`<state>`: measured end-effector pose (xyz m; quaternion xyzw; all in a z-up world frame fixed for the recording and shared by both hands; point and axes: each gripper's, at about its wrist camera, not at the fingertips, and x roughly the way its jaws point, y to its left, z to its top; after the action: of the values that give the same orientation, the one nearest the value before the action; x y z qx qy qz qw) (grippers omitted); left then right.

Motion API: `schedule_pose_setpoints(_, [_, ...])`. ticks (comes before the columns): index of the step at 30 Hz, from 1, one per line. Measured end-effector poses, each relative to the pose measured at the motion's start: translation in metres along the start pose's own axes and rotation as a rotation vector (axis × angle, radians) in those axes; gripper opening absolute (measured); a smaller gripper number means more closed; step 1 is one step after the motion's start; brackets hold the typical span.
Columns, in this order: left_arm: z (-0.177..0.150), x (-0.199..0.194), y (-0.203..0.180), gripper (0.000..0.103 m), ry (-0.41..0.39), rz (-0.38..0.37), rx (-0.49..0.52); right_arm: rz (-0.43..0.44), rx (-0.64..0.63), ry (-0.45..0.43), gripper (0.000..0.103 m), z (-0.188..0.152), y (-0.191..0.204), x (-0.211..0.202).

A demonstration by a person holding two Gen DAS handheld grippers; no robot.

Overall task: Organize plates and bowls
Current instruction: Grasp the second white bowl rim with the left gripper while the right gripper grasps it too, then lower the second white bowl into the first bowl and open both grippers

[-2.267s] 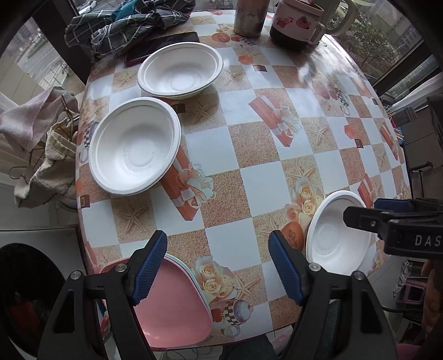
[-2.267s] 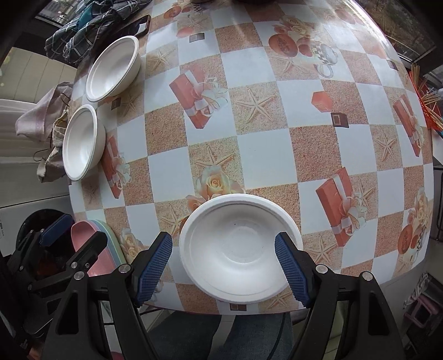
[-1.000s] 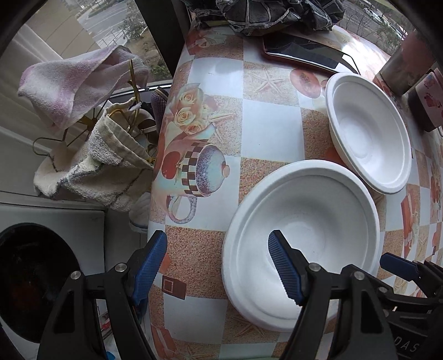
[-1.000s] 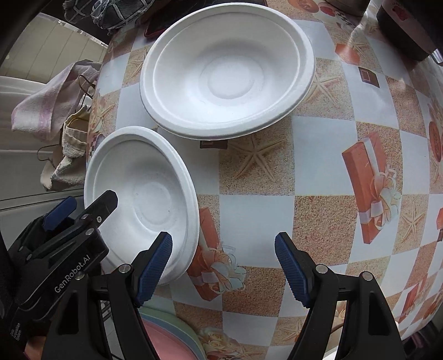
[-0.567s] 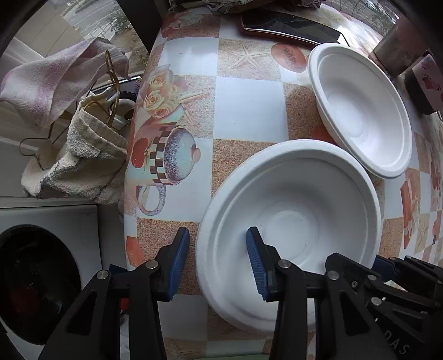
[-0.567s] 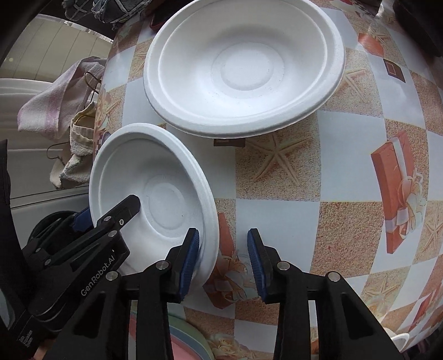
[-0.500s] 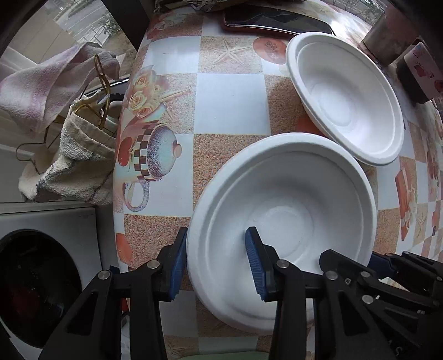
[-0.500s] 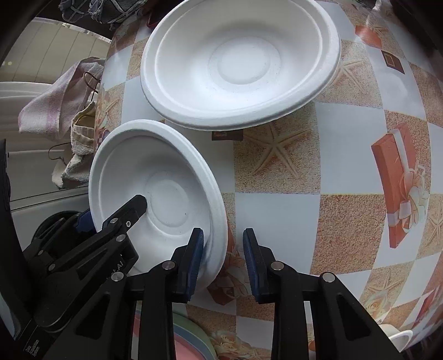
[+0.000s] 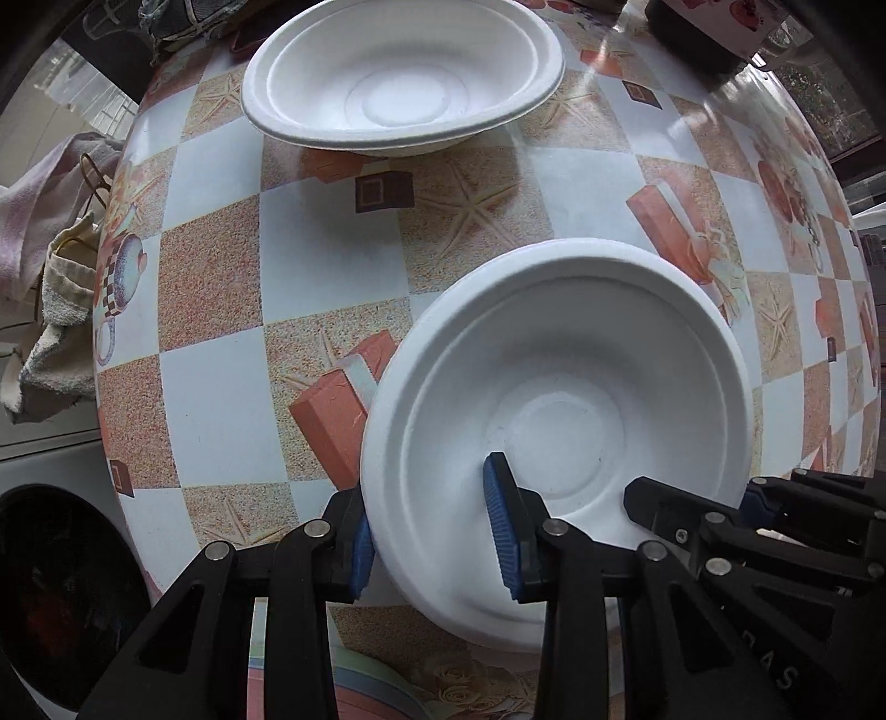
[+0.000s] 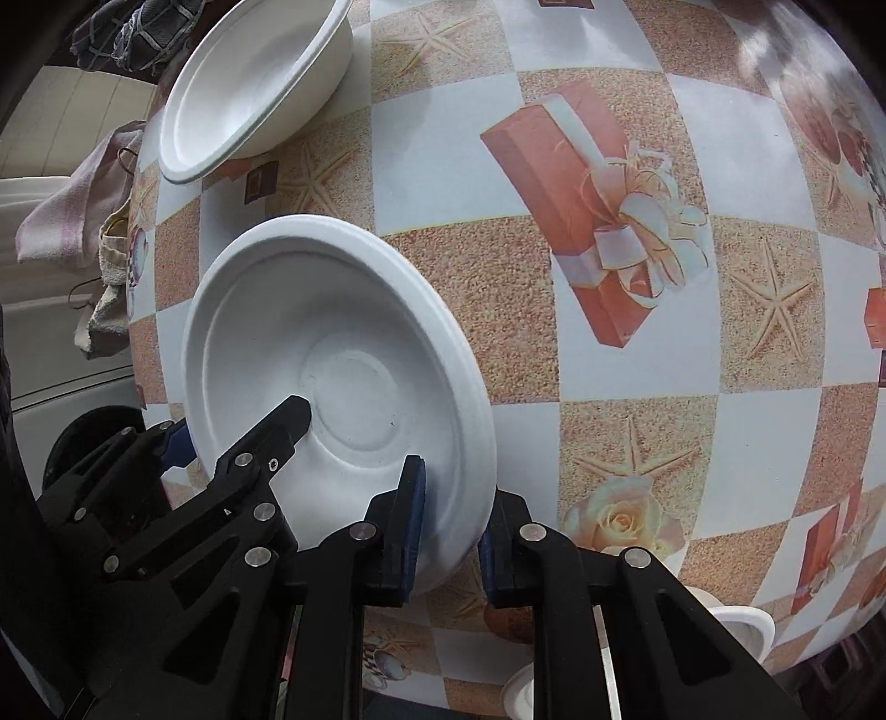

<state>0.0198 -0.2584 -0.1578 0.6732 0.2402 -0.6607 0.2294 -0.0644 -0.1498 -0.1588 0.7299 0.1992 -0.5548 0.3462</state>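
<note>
Both grippers hold one white bowl (image 9: 565,387) above the patterned table. My left gripper (image 9: 432,526) is shut on the bowl's near-left rim, one pad inside and one outside. My right gripper (image 10: 451,526) is shut on the bowl's (image 10: 332,343) near-right rim; its black frame shows at lower right in the left wrist view (image 9: 775,531). The left gripper shows at lower left in the right wrist view (image 10: 238,465). A second white bowl (image 9: 404,77) rests on the table farther back; it also shows in the right wrist view (image 10: 255,83).
A stack of pink and pastel plates (image 9: 387,687) lies at the near table edge under the held bowl. Another white bowl's rim (image 10: 742,620) peeks out at the near right. Towels (image 9: 44,232) hang off the left edge. A mug (image 9: 709,27) stands at the far side.
Both grippers closed on the near bowl's rim, lifted it off the table and carried it right and toward the near edge, away from the far bowl.
</note>
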Motion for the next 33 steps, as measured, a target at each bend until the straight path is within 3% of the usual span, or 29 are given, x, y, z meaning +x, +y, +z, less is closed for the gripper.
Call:
schedule_pose_setpoints(6, [-0.008, -0.013, -0.017, 0.039, -0.018, 0.010, 0.025, -0.007, -0.004, -0.019, 0.020, -0.012, -0.011, -0.012])
schedule_pose_setpoints(16, [-0.036, -0.067, -0.050, 0.039, -0.093, 0.016, 0.078, 0.016, -0.006, -0.093, 0.020, -0.039, -0.011, -0.052])
schedule_pose_setpoints(24, [-0.070, -0.089, -0.107, 0.039, -0.102, -0.012, 0.223, 0.023, 0.090, -0.118, 0.020, -0.089, -0.054, -0.072])
schedule_pose_setpoints(33, [-0.092, -0.069, -0.160, 0.039, -0.057, -0.010, 0.415, 0.022, 0.270, -0.117, 0.021, -0.132, -0.105, -0.068])
